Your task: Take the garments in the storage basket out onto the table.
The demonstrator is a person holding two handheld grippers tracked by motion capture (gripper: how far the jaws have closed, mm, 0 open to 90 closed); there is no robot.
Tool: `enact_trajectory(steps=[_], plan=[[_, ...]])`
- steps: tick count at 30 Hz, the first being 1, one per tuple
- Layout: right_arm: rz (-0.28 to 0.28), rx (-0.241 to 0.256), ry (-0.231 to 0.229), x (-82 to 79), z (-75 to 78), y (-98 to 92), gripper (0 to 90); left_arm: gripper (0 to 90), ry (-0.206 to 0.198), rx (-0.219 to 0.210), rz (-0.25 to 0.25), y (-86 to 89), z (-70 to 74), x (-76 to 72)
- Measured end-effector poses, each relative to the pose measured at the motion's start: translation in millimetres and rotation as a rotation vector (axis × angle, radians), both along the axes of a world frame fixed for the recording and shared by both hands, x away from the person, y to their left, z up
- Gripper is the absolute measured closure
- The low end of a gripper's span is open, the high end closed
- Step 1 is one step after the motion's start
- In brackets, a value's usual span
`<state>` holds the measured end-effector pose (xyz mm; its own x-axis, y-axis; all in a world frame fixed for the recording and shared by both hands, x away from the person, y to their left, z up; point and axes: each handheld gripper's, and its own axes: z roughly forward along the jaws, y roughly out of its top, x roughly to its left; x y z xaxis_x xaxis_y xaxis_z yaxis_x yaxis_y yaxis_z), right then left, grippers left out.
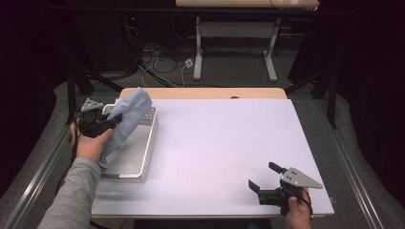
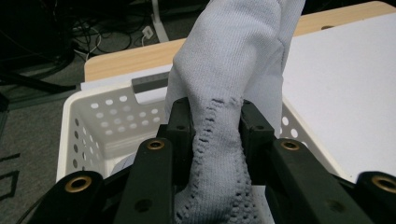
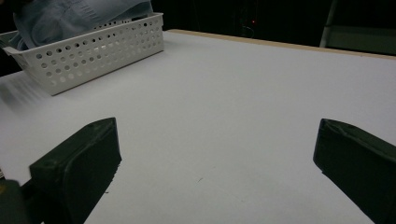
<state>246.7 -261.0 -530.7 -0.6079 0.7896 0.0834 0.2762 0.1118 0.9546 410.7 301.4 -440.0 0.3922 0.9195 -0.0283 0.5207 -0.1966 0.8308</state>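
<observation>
Nearest us, at the table's front edge, our right gripper rests with jaws spread wide, holding nothing. Farther off, our left gripper pinches the pale blue cloth mid-length above the white basket. We should lift straight up until the trailing end clears the rim. Its long axis runs steeply, top end pointing up and away.

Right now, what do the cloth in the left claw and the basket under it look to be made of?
Cloth: pale blue knit fabric, matte, probably cotton or a blend; fine ribbing and a row of openwork holes show where the left claw pinches it. Basket: white moulded plastic, it seems, smooth with a slight sheen; its walls are rigid, punched with even round holes.
</observation>
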Motion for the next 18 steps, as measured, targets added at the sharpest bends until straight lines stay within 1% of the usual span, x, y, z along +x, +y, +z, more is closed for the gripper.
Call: enact_trajectory(steps=[3, 6, 10, 13, 14, 15, 16, 18], plan=[[-0.001, 0.002, -0.001, 0.1, -0.2, 0.1, 0.4, 70.5, -0.009, -0.009, -0.001, -0.8, 5.0, -1.6], [0.0, 0.001, 0.0, 0.1, -0.1, -0.1, 0.5, 70.5, -0.028, -0.016, -0.004, -1.2, 10.0, -3.0], [-0.001, 0.003, 0.0, 0.2, -0.2, 0.0, 0.5, 70.4, -0.038, -0.022, -0.007, -1.3, 16.4, -5.4], [-0.002, 0.004, 0.0, 0.2, -0.2, 0.0, 0.4, 70.4, -0.055, -0.028, -0.01, -1.3, 21.4, -7.4], [-0.001, 0.004, 0.001, 0.3, -0.2, -0.1, 0.4, 70.5, -0.06, -0.037, -0.008, -1.9, 22.9, -8.2], [-0.002, 0.003, 0.001, 0.3, -0.3, -0.1, 0.4, 70.4, -0.065, -0.031, -0.012, -1.5, 24.8, -8.8], [-0.002, 0.003, 0.001, 0.3, -0.3, -0.1, 0.4, 70.4, -0.071, -0.041, -0.008, -2.2, 26.0, -9.7], [-0.001, 0.003, 0.002, 0.3, -0.3, 0.0, 0.4, 70.5, -0.078, -0.047, -0.01, -2.3, 29.1, -11.4]])
